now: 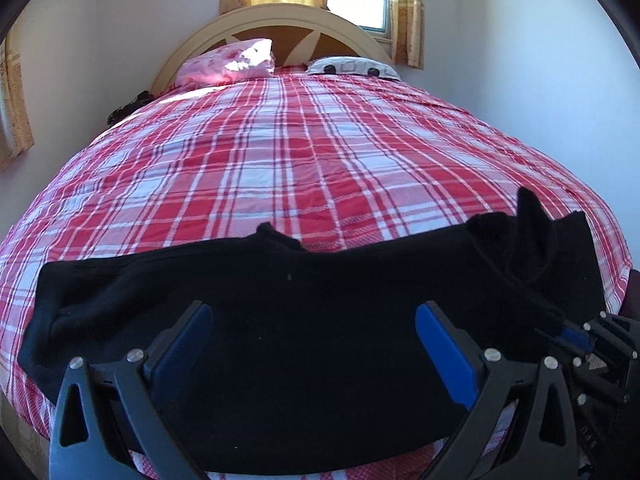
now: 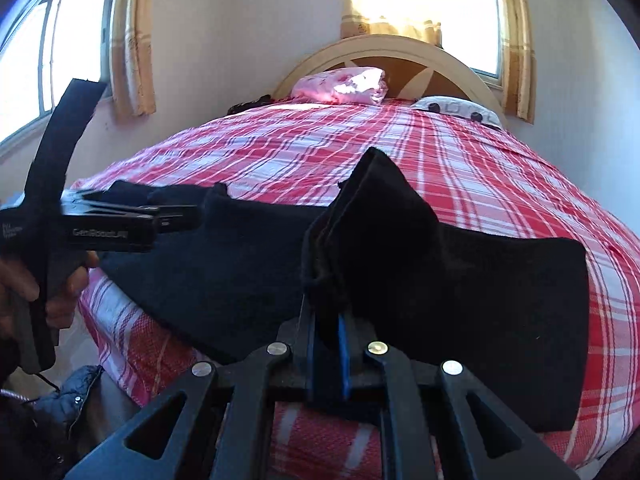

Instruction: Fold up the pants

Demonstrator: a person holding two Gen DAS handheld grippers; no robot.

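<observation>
Pants [image 1: 304, 320] look soft, limp along the bed's [image 1: 280, 152] near edge; right gripper [image 2: 329, 332] pinches a bunched fold, left gripper [image 1: 314, 332] spread; best held at hems.

Left claw [image 1: 314, 336] jaws spread wide; right claw [image 2: 328, 332] clamped on pants [image 2: 400, 264].

A bed with a red-and-white plaid cover [image 1: 280, 152] fills the room, its arched cream wooden headboard [image 1: 276, 16] standing against a plain white wall [image 1: 520, 60]. Sunlight glares through a window behind yellow patterned curtains [image 1: 406, 8], and a second window [image 2: 60, 52] shows on the left wall. A pink floral pillow [image 1: 228, 60] and a white pillow with dark spots [image 1: 354, 67] lie at the head.
</observation>
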